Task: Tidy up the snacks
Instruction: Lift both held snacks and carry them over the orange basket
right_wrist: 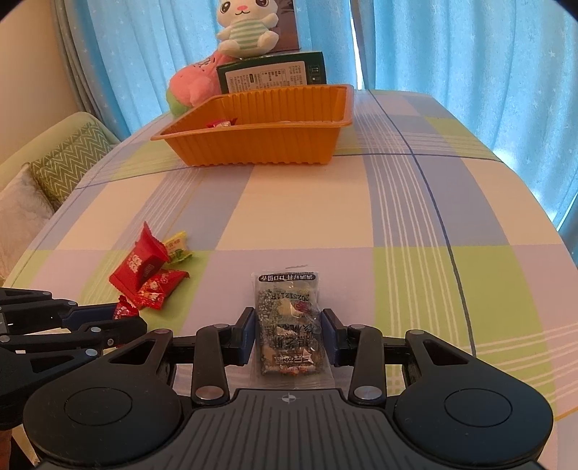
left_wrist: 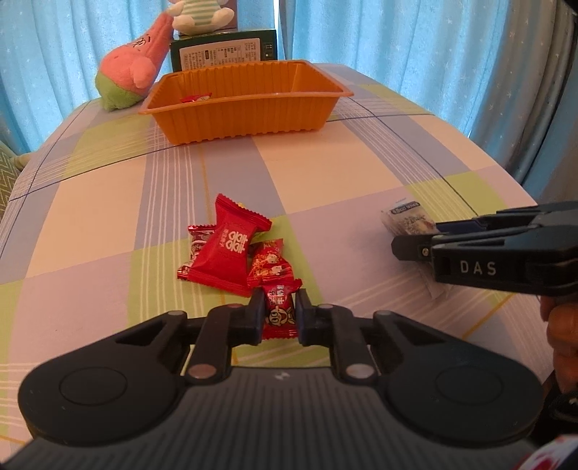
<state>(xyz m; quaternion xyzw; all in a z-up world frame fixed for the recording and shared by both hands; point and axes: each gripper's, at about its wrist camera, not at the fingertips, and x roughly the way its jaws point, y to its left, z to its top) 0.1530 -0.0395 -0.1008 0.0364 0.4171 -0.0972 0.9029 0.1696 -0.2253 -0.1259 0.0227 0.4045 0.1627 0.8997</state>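
Note:
My left gripper (left_wrist: 280, 307) is shut on a small red candy (left_wrist: 281, 312) at the near edge of a pile of red snack packets (left_wrist: 227, 249) on the checked tablecloth. My right gripper (right_wrist: 288, 330) straddles a clear dark-printed snack packet (right_wrist: 289, 325) lying flat on the cloth; its pads (right_wrist: 249, 330) stand close on both sides, with a small gap on the right. The orange ribbed tray (left_wrist: 249, 119) stands at the far side and holds one red candy (left_wrist: 195, 98). In the right wrist view the tray (right_wrist: 260, 148) and the red pile (right_wrist: 144, 271) show too.
A pink plush (left_wrist: 130, 68), a green box (left_wrist: 224, 48) and a white plush (right_wrist: 245, 27) stand behind the tray. Blue curtains hang behind. A yellow-green candy (right_wrist: 177, 247) lies by the red pile. A sofa with cushions (right_wrist: 68, 155) is to the left.

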